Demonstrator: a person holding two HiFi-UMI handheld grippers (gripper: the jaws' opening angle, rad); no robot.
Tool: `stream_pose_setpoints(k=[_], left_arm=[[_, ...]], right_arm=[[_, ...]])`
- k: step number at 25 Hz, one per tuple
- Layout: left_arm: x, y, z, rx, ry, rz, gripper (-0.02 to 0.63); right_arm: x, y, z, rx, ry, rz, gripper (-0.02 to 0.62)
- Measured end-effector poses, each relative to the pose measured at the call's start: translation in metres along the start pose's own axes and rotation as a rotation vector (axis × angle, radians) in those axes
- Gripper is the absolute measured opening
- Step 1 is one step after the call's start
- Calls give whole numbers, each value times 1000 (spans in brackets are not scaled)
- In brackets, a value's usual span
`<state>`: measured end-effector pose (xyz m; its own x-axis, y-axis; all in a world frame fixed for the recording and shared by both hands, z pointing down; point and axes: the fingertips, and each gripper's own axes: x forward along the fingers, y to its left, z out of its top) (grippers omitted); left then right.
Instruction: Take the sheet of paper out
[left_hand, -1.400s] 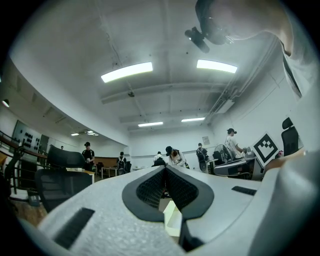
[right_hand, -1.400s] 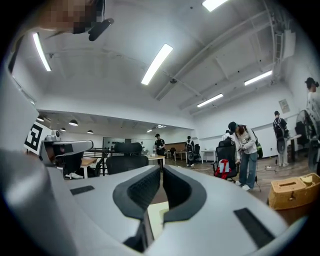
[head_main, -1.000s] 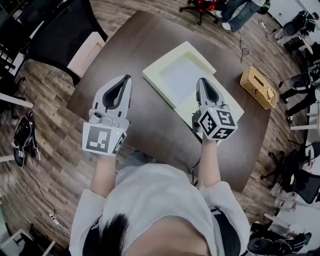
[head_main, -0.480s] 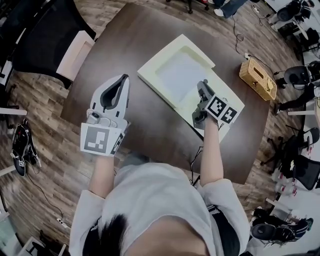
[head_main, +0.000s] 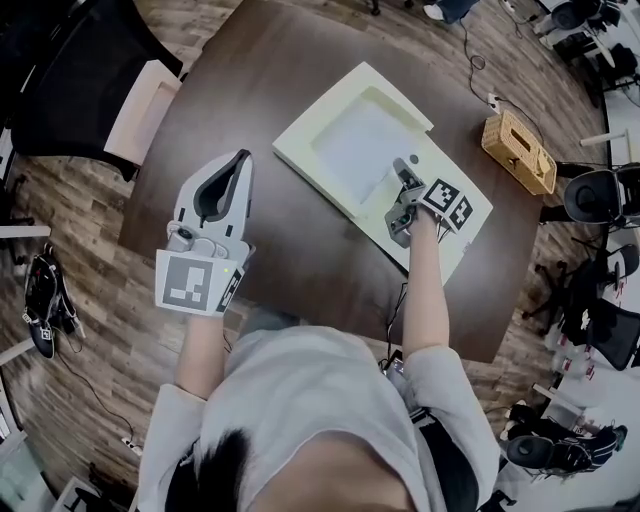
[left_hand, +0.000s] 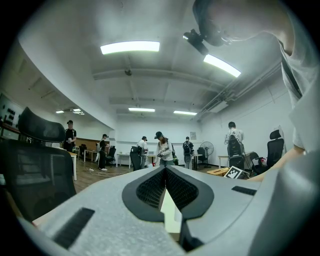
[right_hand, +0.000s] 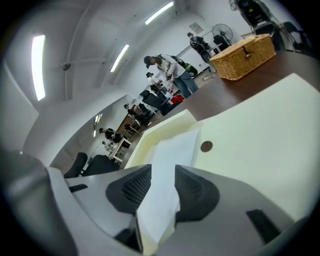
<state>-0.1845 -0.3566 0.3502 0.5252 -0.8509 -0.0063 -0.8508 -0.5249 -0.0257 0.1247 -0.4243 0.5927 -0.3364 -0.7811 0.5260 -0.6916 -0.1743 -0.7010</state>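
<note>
An open cream folder (head_main: 300, 150) lies on the dark table (head_main: 250, 80), with a white sheet of paper (head_main: 355, 145) in its recess. My right gripper (head_main: 402, 172) is down at the sheet's near corner. In the right gripper view the paper (right_hand: 172, 150) runs between the pads of the right gripper (right_hand: 162, 172). Its jaws are opening and gaps show beside the sheet. The folder's flap (right_hand: 260, 125) with a round snap (right_hand: 206, 146) lies behind. My left gripper (head_main: 242, 157) hovers over bare table left of the folder, shut and empty, its tips (left_hand: 165, 169) meeting.
A wicker basket (head_main: 517, 152) stands at the table's right edge, beyond the folder. A black chair with a pale seat (head_main: 140, 105) is pushed against the table's left side. Office chairs (head_main: 600, 195) crowd the floor at right. Several people stand far back in the room.
My right gripper has dropped onto the folder, rolled over, and its jaws have spread around the paper's corner. My left gripper has sunk a little and stays shut.
</note>
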Motion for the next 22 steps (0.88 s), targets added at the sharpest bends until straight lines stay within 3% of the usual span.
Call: stream_pose_setpoints(k=[7, 14, 22], left_arm=[[2, 14, -11, 6, 29, 3, 8], [0, 27, -21, 6, 54, 17, 8], [-3, 42, -26, 5, 63, 30, 8]], right_arm=[[24, -34, 14, 131, -17, -66, 160], [41, -54, 28, 201, -45, -100, 164], [59, -38, 20, 231, 3, -27, 164]])
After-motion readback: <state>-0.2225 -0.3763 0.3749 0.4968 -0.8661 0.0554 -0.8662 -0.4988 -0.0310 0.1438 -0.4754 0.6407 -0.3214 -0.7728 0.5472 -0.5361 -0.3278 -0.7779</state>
